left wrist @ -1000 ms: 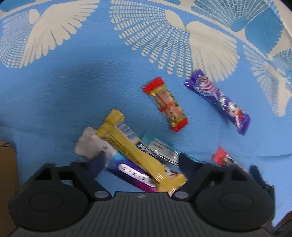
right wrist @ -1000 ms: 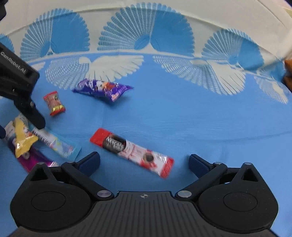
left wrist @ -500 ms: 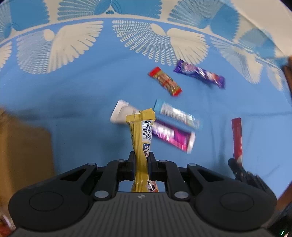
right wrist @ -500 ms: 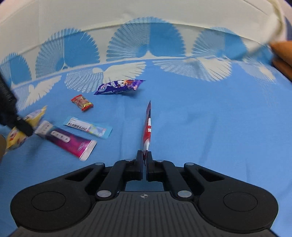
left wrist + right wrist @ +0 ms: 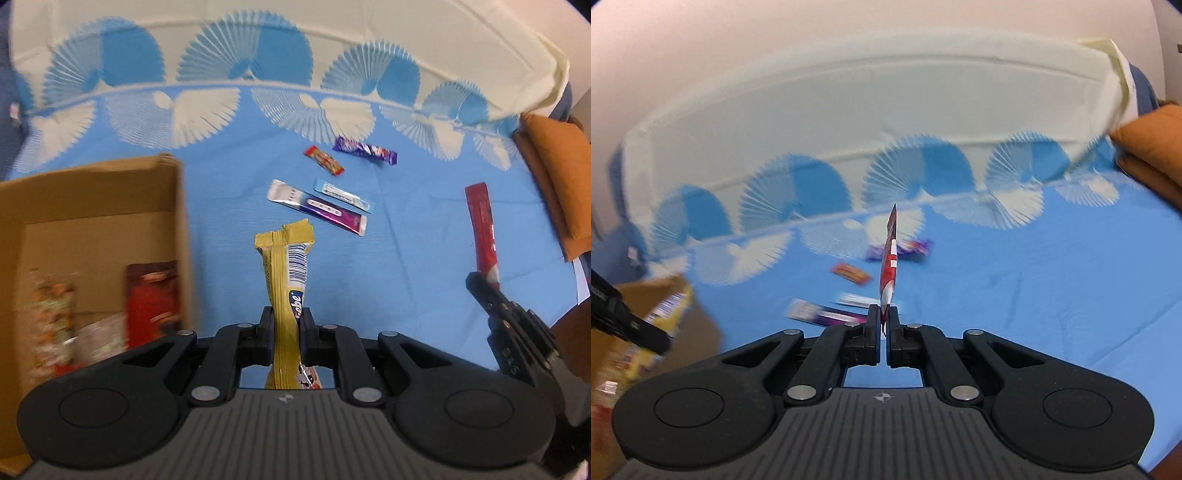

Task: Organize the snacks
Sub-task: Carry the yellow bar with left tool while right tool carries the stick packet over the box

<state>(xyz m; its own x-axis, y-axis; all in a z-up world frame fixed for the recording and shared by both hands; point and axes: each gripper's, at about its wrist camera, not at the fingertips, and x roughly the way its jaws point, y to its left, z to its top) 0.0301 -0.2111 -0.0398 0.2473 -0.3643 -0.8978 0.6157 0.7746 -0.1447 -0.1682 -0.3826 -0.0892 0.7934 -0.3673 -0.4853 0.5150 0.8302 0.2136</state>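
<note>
My left gripper (image 5: 287,325) is shut on a yellow snack bar (image 5: 290,273) and holds it upright above the blue cloth, just right of a cardboard box (image 5: 92,206) that holds several snacks. My right gripper (image 5: 882,325) is shut on a red Nescafe stick (image 5: 889,266), seen edge-on; the stick also shows in the left wrist view (image 5: 482,229). On the cloth lie a purple-white stick (image 5: 319,206), a light blue stick (image 5: 343,195), a red-yellow candy bar (image 5: 324,160) and a purple wrapper (image 5: 365,150).
An orange cushion (image 5: 557,177) lies at the right edge of the cloth. A white border of the cloth (image 5: 849,110) runs along the far side. The box also shows blurred at the left of the right wrist view (image 5: 657,317).
Both grippers have lifted higher with their snacks and moved left toward the box. The box has come into both views.
</note>
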